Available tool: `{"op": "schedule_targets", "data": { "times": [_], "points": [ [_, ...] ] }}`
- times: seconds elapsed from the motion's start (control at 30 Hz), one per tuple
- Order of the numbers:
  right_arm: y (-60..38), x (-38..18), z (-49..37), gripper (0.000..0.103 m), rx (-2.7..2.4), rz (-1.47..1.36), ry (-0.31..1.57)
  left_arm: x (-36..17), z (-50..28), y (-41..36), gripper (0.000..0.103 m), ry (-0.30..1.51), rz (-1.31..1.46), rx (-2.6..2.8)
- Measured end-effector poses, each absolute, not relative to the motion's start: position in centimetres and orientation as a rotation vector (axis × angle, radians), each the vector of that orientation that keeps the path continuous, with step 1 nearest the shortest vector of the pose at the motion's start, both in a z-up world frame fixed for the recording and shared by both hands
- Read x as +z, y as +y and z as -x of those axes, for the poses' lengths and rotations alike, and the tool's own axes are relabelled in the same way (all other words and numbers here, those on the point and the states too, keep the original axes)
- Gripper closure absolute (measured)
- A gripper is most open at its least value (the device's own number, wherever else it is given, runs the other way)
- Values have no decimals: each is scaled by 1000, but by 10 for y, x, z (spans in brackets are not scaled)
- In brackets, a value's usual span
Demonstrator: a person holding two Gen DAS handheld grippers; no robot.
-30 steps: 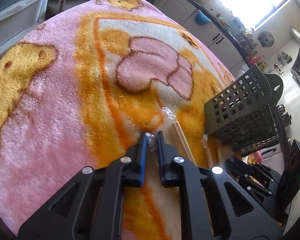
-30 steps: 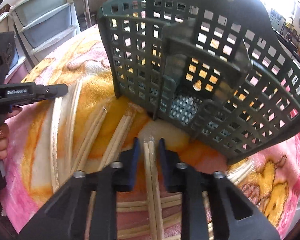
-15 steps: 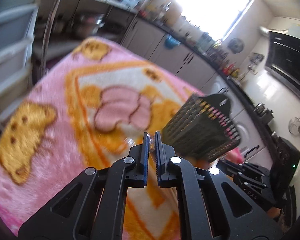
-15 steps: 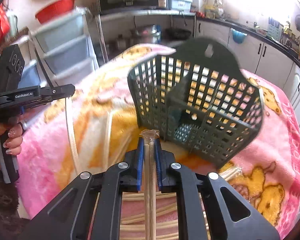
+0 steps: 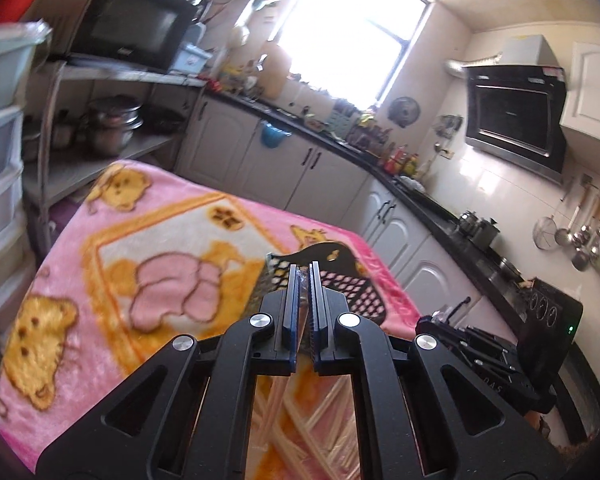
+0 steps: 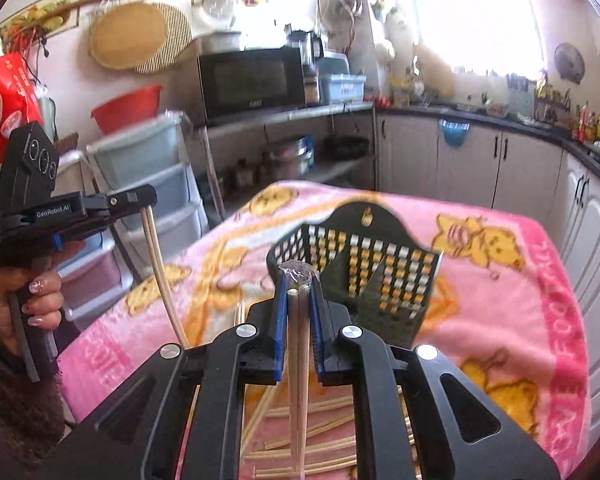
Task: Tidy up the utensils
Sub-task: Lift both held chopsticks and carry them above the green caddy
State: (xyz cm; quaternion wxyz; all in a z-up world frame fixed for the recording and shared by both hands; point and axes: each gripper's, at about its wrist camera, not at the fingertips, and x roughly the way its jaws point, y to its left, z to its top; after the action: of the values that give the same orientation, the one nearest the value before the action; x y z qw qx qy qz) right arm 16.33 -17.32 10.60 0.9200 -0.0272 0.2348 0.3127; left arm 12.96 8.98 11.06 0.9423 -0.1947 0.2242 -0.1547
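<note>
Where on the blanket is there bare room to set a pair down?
Bare: the blanket left of the basket, out to its pink edge, and the strip right of the basket. Crowded: the near end under both grippers, strewn with loose chopsticks.

Left claw (image 5: 303,276): raised and angled slightly downward, its blue-padded fingers (image 5: 290,312) pressed almost together on the plastic-wrapped tip of a chopstick pair (image 6: 156,264) that hangs below it in the right wrist view. Right claw (image 6: 299,284): likewise raised and tilted a little downward, fingers (image 6: 281,320) clamped on a second wrapped pair (image 6: 299,340) lying lengthwise between them. The left hand (image 6: 24,304) grips its handle in a fist, sleeve at the wrist.
</note>
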Motion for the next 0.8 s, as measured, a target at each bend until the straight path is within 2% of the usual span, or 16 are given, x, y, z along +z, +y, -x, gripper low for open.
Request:
{"op": "schedule_targets", "data": {
  "times": [0.4, 0.8],
  "points": [
    [-210, 162, -164, 92, 561, -31, 287, 159, -148, 46, 101, 352, 316, -412],
    [-231, 199, -188, 92, 508, -111, 192, 201, -189, 19, 101, 262, 263, -394]
  ]
}}
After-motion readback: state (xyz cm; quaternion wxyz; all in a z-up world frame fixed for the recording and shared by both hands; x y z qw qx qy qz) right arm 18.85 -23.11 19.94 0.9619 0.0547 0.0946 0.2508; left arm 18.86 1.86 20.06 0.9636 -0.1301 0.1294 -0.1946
